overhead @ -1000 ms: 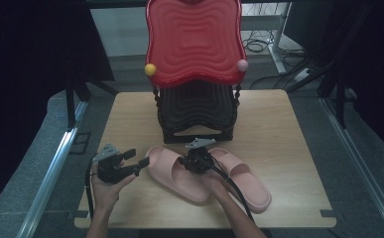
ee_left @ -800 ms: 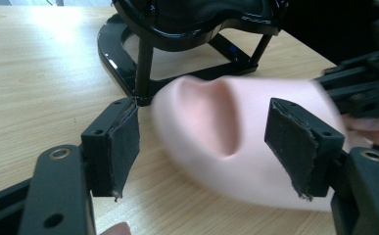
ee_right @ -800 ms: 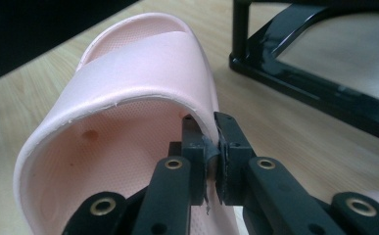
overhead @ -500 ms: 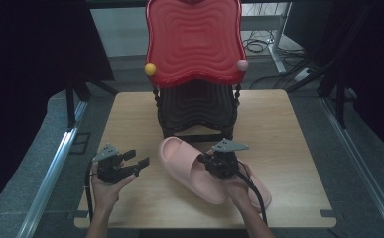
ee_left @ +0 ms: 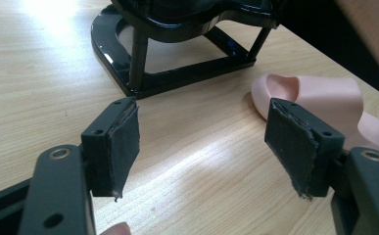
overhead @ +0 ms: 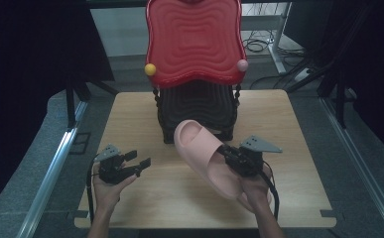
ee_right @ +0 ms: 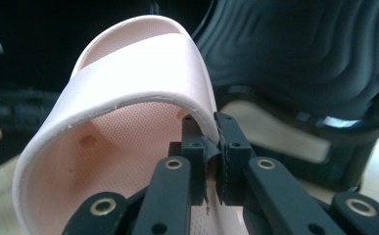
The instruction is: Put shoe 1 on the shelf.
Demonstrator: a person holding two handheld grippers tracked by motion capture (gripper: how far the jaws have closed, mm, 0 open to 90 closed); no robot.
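High view: my right gripper (overhead: 227, 151) has its jaws pinched on the strap edge of the pink slipper (overhead: 204, 151), which is tilted with its toe end up, just in front of the black rack (overhead: 197, 106) under the red wavy panel (overhead: 193, 42). A second pink slipper (overhead: 266, 197) lies on the wooden table (overhead: 298, 124) beneath my right hand (overhead: 254, 191). My left gripper (overhead: 137, 164) hovers over the table's left part, jaws apart, nothing between them, well apart from the held slipper.

Left gripper view: both pads (ee_left: 123, 144) stand wide with bare wood between them. A pink slipper lies on the table behind the right-hand pad; the rack's glossy black base (ee_left: 177, 78) sits beyond.

Right gripper view: jaws nearly closed, clamping the thin edge of the slipper's strap (ee_right: 143, 73). The dimpled footbed shows under the strap. The black rack is close behind, to the right.
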